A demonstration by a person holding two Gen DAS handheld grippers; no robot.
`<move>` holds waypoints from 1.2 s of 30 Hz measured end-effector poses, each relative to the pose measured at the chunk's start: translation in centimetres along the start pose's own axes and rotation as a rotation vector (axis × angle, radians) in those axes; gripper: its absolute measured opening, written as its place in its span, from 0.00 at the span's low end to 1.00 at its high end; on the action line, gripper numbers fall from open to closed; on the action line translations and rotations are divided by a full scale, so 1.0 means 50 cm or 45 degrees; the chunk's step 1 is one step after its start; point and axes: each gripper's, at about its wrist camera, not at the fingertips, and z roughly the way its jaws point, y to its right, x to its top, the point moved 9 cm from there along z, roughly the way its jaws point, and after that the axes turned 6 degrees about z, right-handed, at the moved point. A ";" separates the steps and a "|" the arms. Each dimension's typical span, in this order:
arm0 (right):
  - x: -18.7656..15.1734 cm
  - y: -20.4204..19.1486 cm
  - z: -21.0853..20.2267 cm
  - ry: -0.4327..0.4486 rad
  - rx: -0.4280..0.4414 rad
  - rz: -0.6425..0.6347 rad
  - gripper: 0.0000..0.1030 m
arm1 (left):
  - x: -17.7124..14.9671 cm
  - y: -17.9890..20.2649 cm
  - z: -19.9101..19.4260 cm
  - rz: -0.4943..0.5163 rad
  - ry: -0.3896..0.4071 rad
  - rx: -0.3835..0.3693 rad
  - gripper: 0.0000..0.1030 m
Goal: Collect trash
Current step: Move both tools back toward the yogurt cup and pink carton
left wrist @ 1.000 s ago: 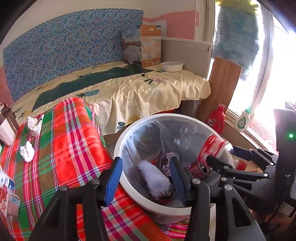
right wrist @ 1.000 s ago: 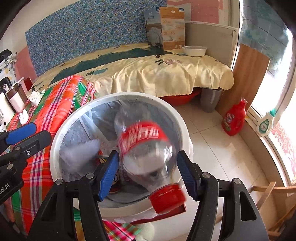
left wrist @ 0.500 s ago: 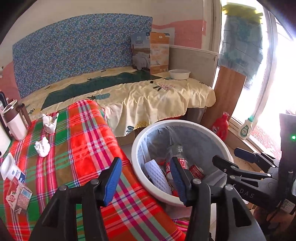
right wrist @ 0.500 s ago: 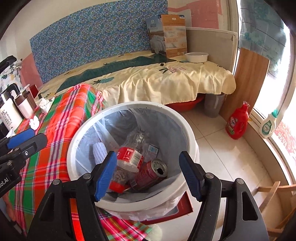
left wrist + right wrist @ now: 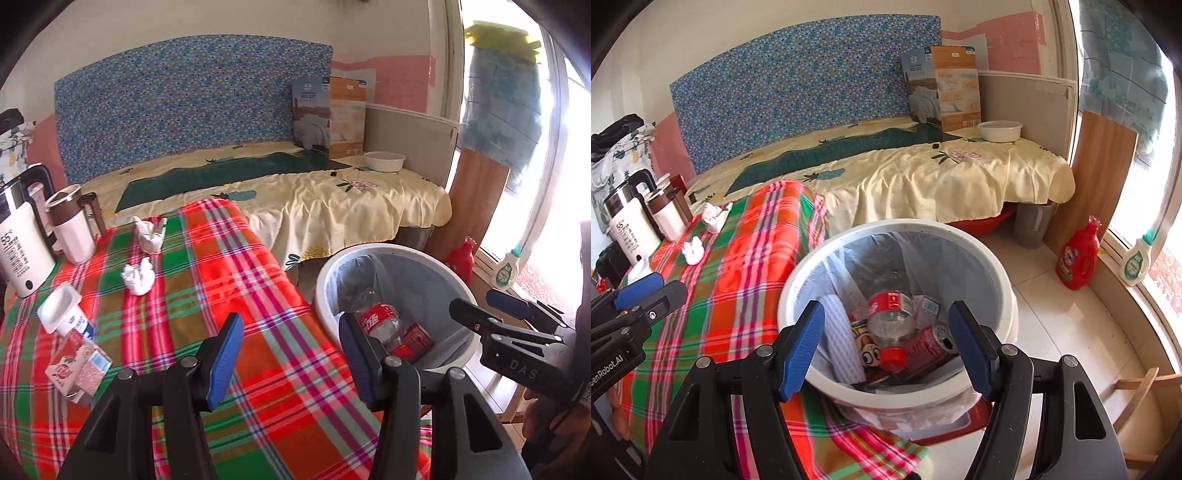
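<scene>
A white bin [image 5: 798, 280] with a clear liner stands beside the plaid-covered table [image 5: 236, 280]. Inside lie a clear bottle with a red label [image 5: 890, 317], a red can [image 5: 927, 345] and a white foam sleeve [image 5: 842, 339]. My right gripper [image 5: 886, 347] hovers open above the bin with nothing between its pads. Over the tablecloth my left gripper [image 5: 290, 354] is open and empty. On the table lie two crumpled tissues [image 5: 138, 278] [image 5: 150, 234], a yogurt cup [image 5: 61, 308] and a small red carton [image 5: 75, 369].
A white kettle [image 5: 20, 251] and a brown-lidded mug [image 5: 72, 229] stand at the table's far left. Behind is a bed with a yellow sheet [image 5: 923, 173]. A red detergent bottle [image 5: 1076, 258] stands on the tiled floor by the window; a wooden frame [image 5: 1137, 391] is lower right.
The bottle left my right gripper and dropped into the bin. Both grippers drew back and up. The left one swung left, bringing the table's litter into view.
</scene>
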 end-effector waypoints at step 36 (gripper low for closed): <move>-0.047 -0.322 0.042 -0.038 0.281 -0.239 0.68 | -0.172 -0.368 -0.103 -0.269 -0.069 0.316 0.58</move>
